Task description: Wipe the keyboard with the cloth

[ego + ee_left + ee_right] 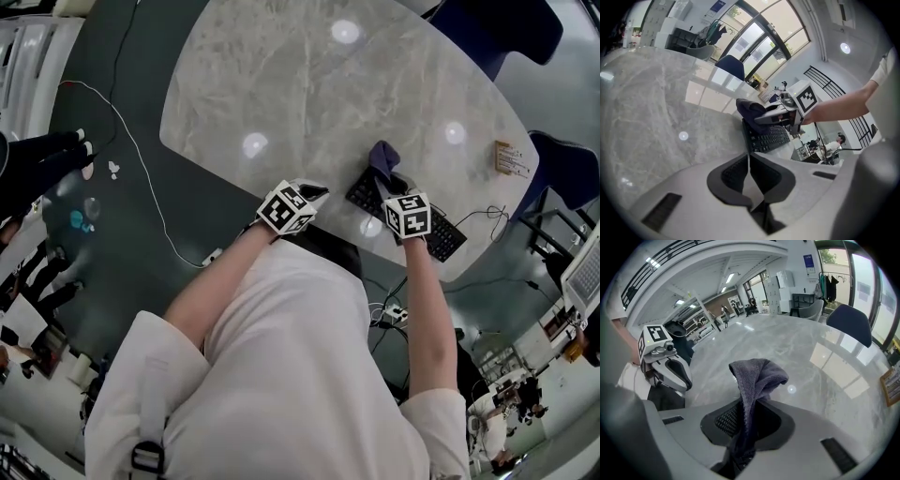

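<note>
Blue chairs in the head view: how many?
2 blue chairs: one past the far edge of the table, one off its right end. The person's body may hide others.

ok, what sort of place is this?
Likely an open-plan office or lab: a big marble-look table, a blue chair beside it, and tall windows.

White short-sleeved shirt, pale grey left gripper and right gripper, black-and-white marker cubes
</note>
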A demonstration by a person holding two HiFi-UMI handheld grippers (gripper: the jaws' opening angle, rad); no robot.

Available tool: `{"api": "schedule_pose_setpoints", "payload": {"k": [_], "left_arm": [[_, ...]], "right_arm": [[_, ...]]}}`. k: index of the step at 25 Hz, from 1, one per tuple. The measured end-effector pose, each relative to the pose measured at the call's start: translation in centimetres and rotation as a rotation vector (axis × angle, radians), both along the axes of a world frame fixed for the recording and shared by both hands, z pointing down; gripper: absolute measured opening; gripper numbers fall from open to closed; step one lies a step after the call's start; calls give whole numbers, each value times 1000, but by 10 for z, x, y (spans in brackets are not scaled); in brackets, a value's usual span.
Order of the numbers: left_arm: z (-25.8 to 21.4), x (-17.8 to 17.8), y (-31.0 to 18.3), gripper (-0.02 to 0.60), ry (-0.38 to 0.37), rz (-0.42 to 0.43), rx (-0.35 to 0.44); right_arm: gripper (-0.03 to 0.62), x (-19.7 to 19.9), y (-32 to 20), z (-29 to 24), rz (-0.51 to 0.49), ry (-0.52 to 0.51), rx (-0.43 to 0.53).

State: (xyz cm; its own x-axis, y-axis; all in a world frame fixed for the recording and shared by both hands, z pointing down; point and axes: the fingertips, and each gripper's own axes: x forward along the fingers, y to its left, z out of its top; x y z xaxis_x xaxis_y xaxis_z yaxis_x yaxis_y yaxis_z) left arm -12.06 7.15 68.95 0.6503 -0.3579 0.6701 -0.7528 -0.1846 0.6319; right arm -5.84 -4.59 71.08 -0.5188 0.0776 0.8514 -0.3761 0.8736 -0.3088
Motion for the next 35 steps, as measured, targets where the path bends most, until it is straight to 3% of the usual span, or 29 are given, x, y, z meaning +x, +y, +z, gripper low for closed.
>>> {"api": "schedule_pose_setpoints", "payload": {"k": [12,16,25,30,35], "left_arm": [[4,-28,6,9,0,-57,-9],[5,-22,3,9,-4,-22,-7],[9,-8,5,9,14,72,4],[14,-14,12,9,4,89,-6],[10,-9,19,9,-28,146,-10]], "right_arm": [[72,5,62,4,9,-10,-105],[73,9,88,6,14,-9,-150],[72,4,107,7,133,-21,-253],[73,-3,135,12,89,2,-329],[72,0,148,4,64,-2,-339]]}}
